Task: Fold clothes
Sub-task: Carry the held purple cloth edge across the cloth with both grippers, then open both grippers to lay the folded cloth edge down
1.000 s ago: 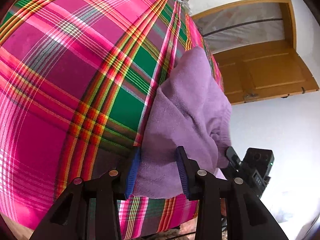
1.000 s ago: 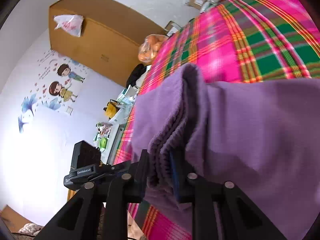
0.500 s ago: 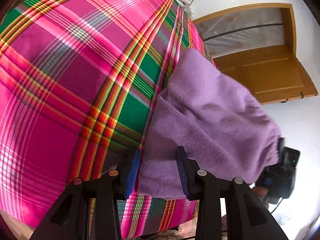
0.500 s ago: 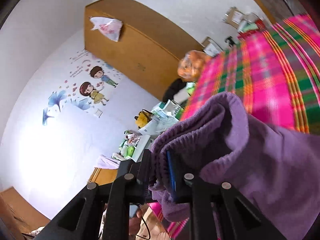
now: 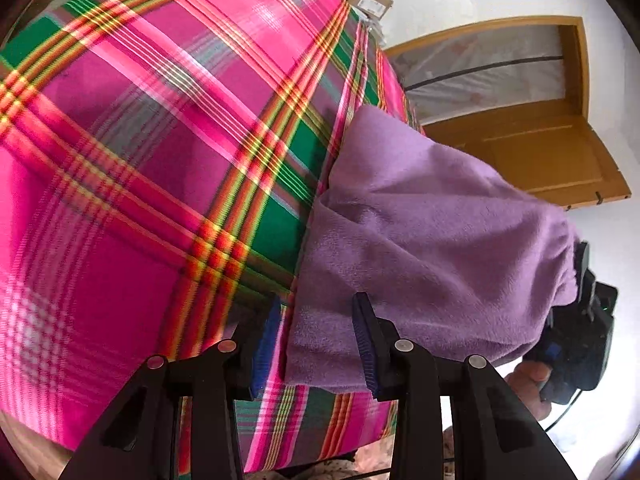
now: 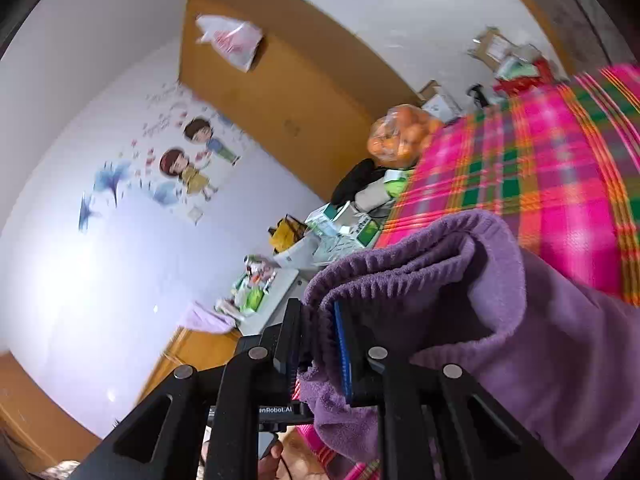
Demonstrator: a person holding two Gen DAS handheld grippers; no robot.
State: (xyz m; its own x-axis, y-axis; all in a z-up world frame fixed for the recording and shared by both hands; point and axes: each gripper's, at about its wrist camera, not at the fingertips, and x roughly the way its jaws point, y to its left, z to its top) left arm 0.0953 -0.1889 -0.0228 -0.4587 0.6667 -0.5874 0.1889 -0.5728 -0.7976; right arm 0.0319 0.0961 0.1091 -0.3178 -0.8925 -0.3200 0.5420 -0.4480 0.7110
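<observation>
The purple fleece garment (image 5: 432, 248) is lifted at its elastic hem by the clenched right tool (image 6: 320, 344), while the left tool (image 5: 316, 340) stands released around its corner on the plaid blanket (image 5: 140, 160). If the unpinned corner is dragged, the fold could be skewed; the bunched hem could also slip free.

The left wrist view is taken from just behind the left tongs (image 5: 316, 340), close above the plaid blanket (image 5: 160, 160), and is faced along it toward the wooden door (image 5: 540, 152). The right wrist view is taken from behind the right tongs (image 6: 320, 344), held low at the blanket's edge and tilted up toward the wall with cartoon stickers (image 6: 188, 160) and the wardrobe (image 6: 280, 76). The plaid blanket and the purple garment (image 5: 432, 248) lying on it are shared by both views, seen very near.
</observation>
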